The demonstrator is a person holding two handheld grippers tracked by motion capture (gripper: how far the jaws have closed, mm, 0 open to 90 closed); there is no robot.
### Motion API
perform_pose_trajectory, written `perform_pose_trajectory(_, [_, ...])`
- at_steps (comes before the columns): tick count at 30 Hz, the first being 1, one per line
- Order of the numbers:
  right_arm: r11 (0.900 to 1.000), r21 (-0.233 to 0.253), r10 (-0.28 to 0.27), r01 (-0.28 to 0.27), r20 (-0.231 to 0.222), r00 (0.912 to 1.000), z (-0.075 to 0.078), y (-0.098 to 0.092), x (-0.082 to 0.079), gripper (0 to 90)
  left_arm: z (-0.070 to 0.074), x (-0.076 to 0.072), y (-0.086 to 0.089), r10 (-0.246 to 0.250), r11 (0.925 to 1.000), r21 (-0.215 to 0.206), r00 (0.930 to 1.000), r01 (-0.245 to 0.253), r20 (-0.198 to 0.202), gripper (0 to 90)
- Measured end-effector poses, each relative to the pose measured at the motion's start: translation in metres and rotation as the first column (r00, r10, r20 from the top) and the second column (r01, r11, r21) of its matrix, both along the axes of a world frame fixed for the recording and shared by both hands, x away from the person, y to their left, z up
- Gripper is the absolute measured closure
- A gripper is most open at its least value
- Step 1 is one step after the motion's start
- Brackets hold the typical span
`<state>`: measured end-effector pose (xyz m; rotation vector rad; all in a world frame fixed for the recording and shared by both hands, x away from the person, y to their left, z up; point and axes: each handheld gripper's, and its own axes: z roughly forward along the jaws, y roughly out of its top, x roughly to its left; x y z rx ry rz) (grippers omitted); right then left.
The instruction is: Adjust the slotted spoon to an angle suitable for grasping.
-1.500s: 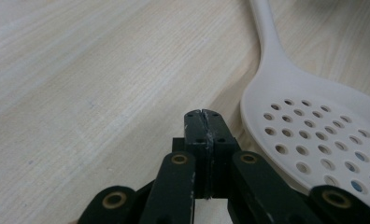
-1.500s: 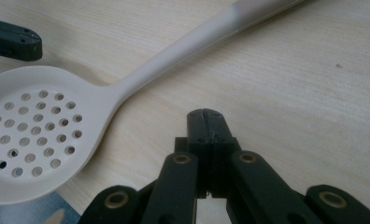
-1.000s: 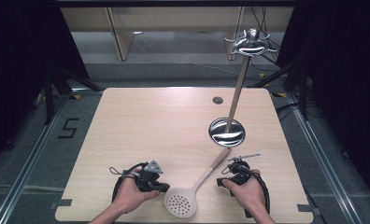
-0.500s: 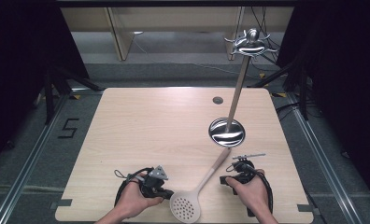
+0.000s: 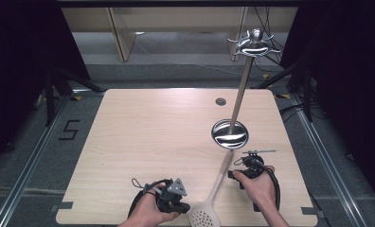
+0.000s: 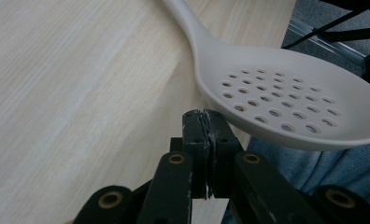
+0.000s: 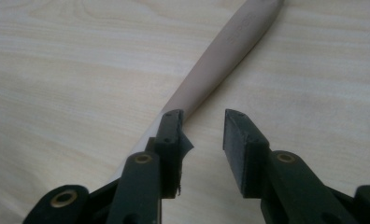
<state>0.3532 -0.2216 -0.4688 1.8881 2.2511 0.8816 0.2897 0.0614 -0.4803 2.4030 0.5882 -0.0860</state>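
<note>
A pale slotted spoon (image 5: 217, 183) lies on the wooden table (image 5: 147, 137), handle toward the metal stand, head (image 5: 203, 218) at the front edge. In the left gripper view the perforated head (image 6: 286, 100) juts past the edge, just right of my left gripper (image 6: 204, 120). That left gripper (image 5: 183, 207) is shut with nothing between its jaws, close beside the head. My right gripper (image 5: 237, 171) sits by the handle, open. In the right gripper view the handle (image 7: 220, 58) runs away from behind the left jaw of the right gripper (image 7: 202, 126); nothing lies in the gap.
A chrome utensil stand has a round base (image 5: 229, 134) right of centre and a tall pole (image 5: 240, 92) leaning up to bare hooks (image 5: 254, 45). A small dark grommet (image 5: 220, 101) sits near the far edge. Blue cloth (image 6: 314, 168) shows below the front edge.
The spoon's head has shifted toward the front edge and to the right. My left gripper has moved the same way, staying beside it. The right gripper has barely moved.
</note>
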Motion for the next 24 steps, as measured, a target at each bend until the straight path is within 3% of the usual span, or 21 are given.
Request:
perform_pose_trajectory(6, [0.999,-0.010,-0.037,0.037,-0.003,0.9993,0.005,0.004,0.010,62.5,0.000,-0.002,-0.009,-0.016,0.9998,0.006,0.9999,0.016,0.004,86.0])
perform_pose_trajectory(7, [1.000,-0.014,-0.020,0.020,0.011,0.9997,0.004,0.003,0.012,61.7,0.000,-0.003,-0.011,-0.010,0.9999,-0.004,0.9999,0.010,0.000,85.6])
perform_pose_trajectory(10, [0.999,-0.018,-0.030,0.030,-0.001,0.9996,0.004,0.005,0.018,59.2,0.001,-0.001,-0.009,-0.012,0.9999,-0.001,0.9997,0.012,0.020,83.5])
perform_pose_trajectory(11, [0.998,-0.007,-0.067,0.066,-0.030,0.9973,0.006,0.009,0.020,58.5,0.001,0.001,-0.006,-0.012,0.9999,0.004,0.9996,0.012,0.025,82.8])
perform_pose_trajectory(13, [0.998,-0.021,-0.063,0.062,-0.028,0.9976,0.006,0.010,0.026,56.0,0.002,0.003,0.000,0.015,0.9998,-0.013,0.9998,-0.015,0.013,81.4])
perform_pose_trajectory(16, [0.996,-0.032,-0.079,0.078,-0.037,0.9962,0.006,0.015,0.035,53.9,0.006,0.007,0.013,0.034,0.9990,-0.030,0.9990,-0.034,0.030,79.7])
perform_pose_trajectory(18, [0.995,-0.052,-0.091,0.089,-0.040,0.9950,0.008,0.018,0.040,52.3,0.009,0.008,0.021,0.077,0.9951,-0.063,0.9970,-0.076,0.012,78.9])
perform_pose_trajectory(21, [0.995,-0.064,-0.082,0.078,-0.061,0.9948,0.009,0.022,0.046,49.4,0.013,0.010,0.036,0.119,0.9890,-0.091,0.9925,-0.116,0.028,77.6])
perform_pose_trajectory(24, [0.991,-0.076,-0.116,0.112,-0.058,0.9915,0.008,0.025,0.052,48.1,0.014,0.012,0.052,0.155,0.9831,-0.103,0.9872,-0.151,0.035,76.5])
